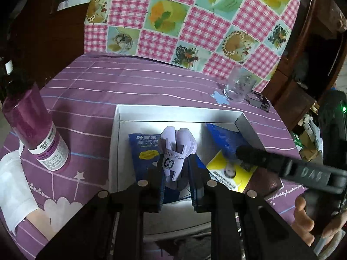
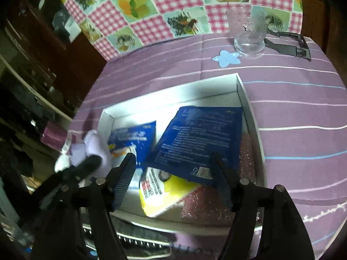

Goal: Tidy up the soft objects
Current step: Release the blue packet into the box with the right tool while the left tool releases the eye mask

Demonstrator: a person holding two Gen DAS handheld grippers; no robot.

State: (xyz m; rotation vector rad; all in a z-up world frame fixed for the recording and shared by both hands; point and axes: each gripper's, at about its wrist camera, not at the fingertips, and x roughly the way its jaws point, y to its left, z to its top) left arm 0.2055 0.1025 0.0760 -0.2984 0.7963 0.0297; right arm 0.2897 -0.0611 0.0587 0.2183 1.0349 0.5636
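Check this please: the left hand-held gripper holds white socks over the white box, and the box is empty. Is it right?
Not quite. The white box is not empty: the right wrist view shows blue packets inside. The left hand-held gripper does hold the white socks over it.

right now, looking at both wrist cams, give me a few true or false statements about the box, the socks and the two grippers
1. The left gripper holds a pair of lavender socks over the white box. True.
2. The right gripper is clamped on the dark blue packet. False: its jaws stand apart around the packet's lower edge, not pressing it.
3. The clear glass stands inside the box. False: it stands on the purple striped cloth beyond the box, beside a blue flower-shaped coaster.
4. A yellow packet lies in the box, partly under the dark blue one. True.
5. A purple bottle stands outside the box. True.
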